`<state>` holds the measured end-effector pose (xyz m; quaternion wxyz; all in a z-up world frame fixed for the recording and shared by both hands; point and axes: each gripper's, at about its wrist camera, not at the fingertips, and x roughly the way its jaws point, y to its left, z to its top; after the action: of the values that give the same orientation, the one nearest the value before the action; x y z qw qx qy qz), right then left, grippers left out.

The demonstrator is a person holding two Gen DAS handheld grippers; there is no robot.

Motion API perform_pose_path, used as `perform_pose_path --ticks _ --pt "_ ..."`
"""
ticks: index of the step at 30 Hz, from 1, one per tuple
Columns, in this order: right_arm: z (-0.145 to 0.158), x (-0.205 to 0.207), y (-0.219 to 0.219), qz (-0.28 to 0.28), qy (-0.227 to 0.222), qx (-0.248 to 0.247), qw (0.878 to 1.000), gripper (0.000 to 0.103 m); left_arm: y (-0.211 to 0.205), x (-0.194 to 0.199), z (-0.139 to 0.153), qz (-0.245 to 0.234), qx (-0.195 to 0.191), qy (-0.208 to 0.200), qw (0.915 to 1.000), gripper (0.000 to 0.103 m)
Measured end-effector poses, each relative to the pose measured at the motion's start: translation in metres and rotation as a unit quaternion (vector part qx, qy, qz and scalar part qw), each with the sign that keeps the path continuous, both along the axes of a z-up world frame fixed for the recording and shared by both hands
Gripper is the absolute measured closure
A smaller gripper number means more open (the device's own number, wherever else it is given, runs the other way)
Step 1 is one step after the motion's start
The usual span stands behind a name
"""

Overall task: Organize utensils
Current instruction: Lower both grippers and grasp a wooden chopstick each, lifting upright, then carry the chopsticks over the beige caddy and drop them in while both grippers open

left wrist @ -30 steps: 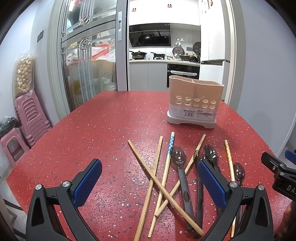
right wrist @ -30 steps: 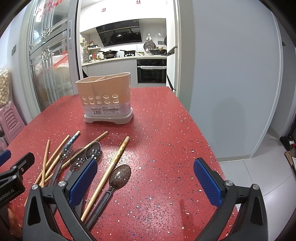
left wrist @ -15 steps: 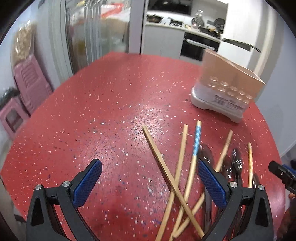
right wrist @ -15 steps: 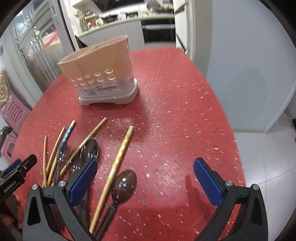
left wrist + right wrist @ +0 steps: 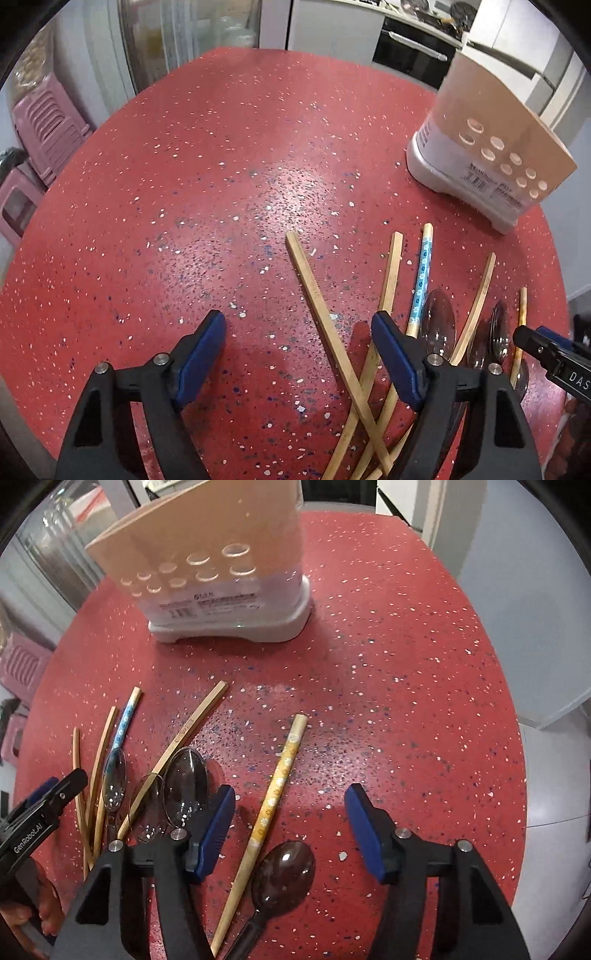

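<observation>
The left gripper point(image 5: 297, 341) hangs over the red speckled table point(image 5: 229, 192), jaws closing but wide apart, pads touching nothing. Between them lies one plain bamboo chopstick point(image 5: 325, 325), which crosses two others near the bottom of the left view. Its right pad sits just above a second plain chopstick point(image 5: 388, 284). Beside that lies a blue-patterned chopstick point(image 5: 421, 280), then a clear spoon point(image 5: 437, 325) and a further chopstick point(image 5: 476, 302), all heaped together so that handles overlap.

The right gripper point(image 5: 290, 805) also points steeply down with its jaws closing and not yet pressing on anything. A yellow flower-patterned chopstick point(image 5: 275, 794) runs up between them, and a dark brown spoon point(image 5: 284, 877) lies just beside it, bowl up, low between the fingers. To the left of its left pad rest two clear spoons point(image 5: 184, 786), with a chopstick lying across one of them.

The beige utensil holder point(image 5: 207, 561) on its white base stands at the far side of the table, well apart from the pile. Pink plastic stools point(image 5: 44, 122) stand off the table's left edge.
</observation>
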<state>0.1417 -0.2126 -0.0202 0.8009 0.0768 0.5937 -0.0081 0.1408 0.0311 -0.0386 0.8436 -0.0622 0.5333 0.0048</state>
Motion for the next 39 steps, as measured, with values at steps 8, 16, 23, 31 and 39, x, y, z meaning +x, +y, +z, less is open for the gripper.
perform_pose_path --ticks 8,16,23,31,39 --pt "0.003 0.009 -0.003 0.008 0.024 -0.015 1.000 0.075 -0.026 0.023 0.000 -0.034 0.039 0.017 0.9985 0.037" --pt "0.005 0.001 -0.018 0.021 0.003 0.027 0.999 0.095 -0.030 0.025 0.009 -0.051 0.004 0.013 0.9986 0.071" --pt "0.028 -0.023 -0.027 0.040 -0.056 0.082 0.994 0.095 -0.016 0.007 0.028 -0.052 -0.037 -0.024 0.9977 0.071" --pt "0.081 -0.042 -0.035 0.050 -0.126 0.143 0.980 0.095 -0.008 -0.013 0.076 -0.071 -0.055 -0.094 0.9916 0.071" --pt "0.149 -0.027 -0.053 0.050 -0.209 0.162 0.963 0.095 -0.012 -0.004 0.152 -0.086 -0.077 -0.170 0.9786 0.071"
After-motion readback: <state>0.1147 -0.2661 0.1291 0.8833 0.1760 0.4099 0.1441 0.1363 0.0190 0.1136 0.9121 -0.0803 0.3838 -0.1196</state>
